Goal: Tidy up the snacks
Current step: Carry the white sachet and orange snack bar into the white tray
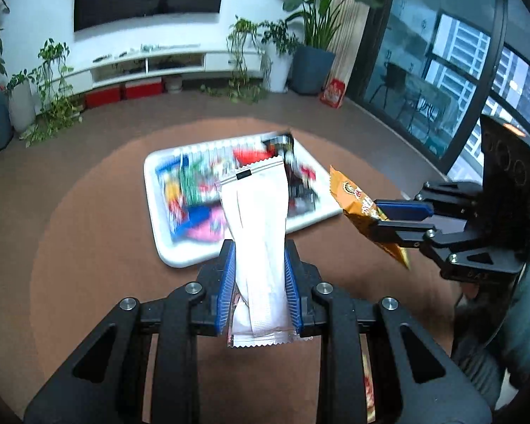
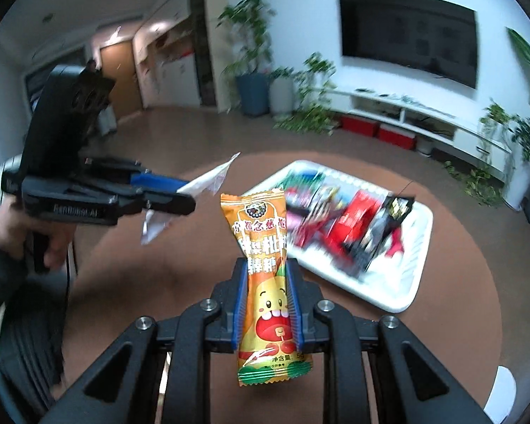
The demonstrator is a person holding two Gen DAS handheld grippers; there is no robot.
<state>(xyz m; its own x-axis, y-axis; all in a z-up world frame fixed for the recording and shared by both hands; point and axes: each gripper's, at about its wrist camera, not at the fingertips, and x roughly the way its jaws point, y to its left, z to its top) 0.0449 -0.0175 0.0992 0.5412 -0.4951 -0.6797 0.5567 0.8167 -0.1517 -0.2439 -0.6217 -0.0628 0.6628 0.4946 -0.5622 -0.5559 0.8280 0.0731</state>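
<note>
Left wrist view: our left tool (image 1: pixel 259 265) is clenched on a white packet (image 1: pixel 256 219), pinched mid-length between the blue pads, its sealed end standing up ahead of us. Beyond it the white tray (image 1: pixel 180 258) lies on the round brown bench (image 1: pixel 88 229), heaped with mixed snacks (image 1: pixel 201 194); blur keeps us from naming them. At right, the right tool (image 1: pixel 378 219) holds an orange packet (image 1: pixel 357 201) above the bench, just beside the tray's edge.

Right wrist view: the right tool (image 2: pixel 266 282) grips the orange packet (image 2: pixel 261 247) at its waist, upright. The left tool (image 2: pixel 183 198) shows at left with the white packet (image 2: pixel 208 180) jutting out, clear of the tray (image 2: pixel 399 300).

Judgement: both packets are lifted, not yet sorted. We should carry them level, keep the two tools apart, and probably let go only once each hangs low over its spot.
</note>
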